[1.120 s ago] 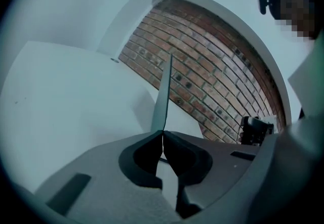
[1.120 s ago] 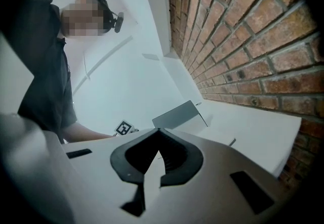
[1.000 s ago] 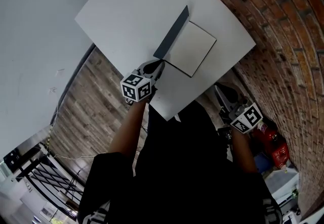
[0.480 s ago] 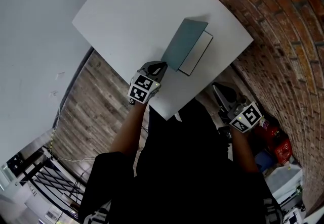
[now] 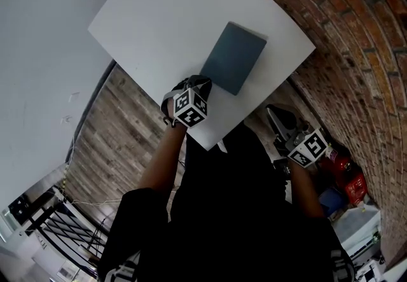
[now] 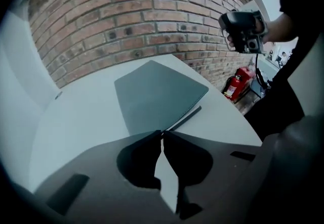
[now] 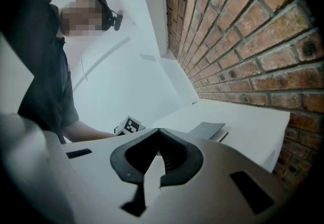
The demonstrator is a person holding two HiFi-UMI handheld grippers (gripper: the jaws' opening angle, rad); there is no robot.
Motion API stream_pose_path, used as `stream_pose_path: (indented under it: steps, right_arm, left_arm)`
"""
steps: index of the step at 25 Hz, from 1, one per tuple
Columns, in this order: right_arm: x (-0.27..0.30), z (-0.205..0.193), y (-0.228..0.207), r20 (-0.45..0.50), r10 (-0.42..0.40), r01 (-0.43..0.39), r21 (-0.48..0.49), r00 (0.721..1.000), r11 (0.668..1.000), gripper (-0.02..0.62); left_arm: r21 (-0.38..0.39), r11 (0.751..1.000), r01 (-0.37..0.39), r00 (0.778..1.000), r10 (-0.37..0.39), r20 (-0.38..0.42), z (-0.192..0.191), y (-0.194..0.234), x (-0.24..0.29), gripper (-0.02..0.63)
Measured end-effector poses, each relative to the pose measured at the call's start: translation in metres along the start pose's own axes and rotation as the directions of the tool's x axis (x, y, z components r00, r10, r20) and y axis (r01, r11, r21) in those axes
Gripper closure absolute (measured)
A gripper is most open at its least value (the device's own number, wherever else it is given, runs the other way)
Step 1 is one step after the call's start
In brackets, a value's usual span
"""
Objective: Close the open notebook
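- Slate-blue rectangular notebook (image 5: pixel 234 58) lay closed and flat on the white table (image 5: pixel 165 13), towards the brick-wall side. Its long axis ran diagonally away from the person.
- Left gripper (image 5: pixel 202 81): jaws together, empty, just beside the notebook's near corner.
- Right gripper (image 5: pixel 277 116): jaws together, empty, beyond the table's edge.

One notebook (image 5: pixel 234 58), one table (image 5: pixel 159 13), two grippers: left gripper (image 6: pixel 162 132), right gripper (image 7: pixel 158 131).

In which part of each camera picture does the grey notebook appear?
Head view: the notebook lies upper centre, on the white table.
Left gripper view: the notebook fills the middle of the picture.
Right gripper view: the notebook is small, right of centre, in the lower half.
Shared landmark: the brick wall beside the table.
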State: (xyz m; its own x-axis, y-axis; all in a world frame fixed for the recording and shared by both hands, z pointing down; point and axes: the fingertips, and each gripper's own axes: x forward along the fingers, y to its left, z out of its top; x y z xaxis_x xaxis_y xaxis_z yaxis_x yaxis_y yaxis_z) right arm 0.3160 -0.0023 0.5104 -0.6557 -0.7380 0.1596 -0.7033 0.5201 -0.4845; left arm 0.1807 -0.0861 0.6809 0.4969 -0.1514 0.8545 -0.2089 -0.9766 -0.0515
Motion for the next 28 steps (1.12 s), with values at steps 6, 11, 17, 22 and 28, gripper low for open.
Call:
stream_pose_path:
  steps: [6,11,17,22,28]
  right_arm:
    - [-0.001,-0.001,-0.001,0.005,0.001,-0.001,0.000,1.000,1.000,0.589]
    - [0.004,0.004,-0.001,0.013,0.015,-0.015,-0.018,1.000,1.000,0.589]
    - [0.024,0.024,0.017,0.020,0.096,-0.094,-0.101,0.995,0.990,0.589]
    - [0.041,0.054,0.048,0.041,0.189,-0.178,-0.202,0.981,0.963,0.589]
    - [0.053,0.079,0.099,0.044,0.288,-0.259,-0.321,0.957,0.911,0.589]
  left_arm:
    - [0.046,0.998,0.032,0.999,-0.030,-0.038,-0.005,-0.010,0.009,0.586]
    - [-0.040,0.998,0.038,0.995,-0.034,0.089,0.001,-0.011,-0.014,0.586]
    - [-0.220,0.966,0.134,0.899,-0.025,0.438,0.041,-0.007,-0.084,0.588]
    - [-0.309,0.931,0.195,0.734,0.070,0.675,0.059,-0.002,-0.169,0.591]
    - [-0.439,0.863,0.250,0.536,0.254,0.805,0.043,0.013,-0.267,0.591]
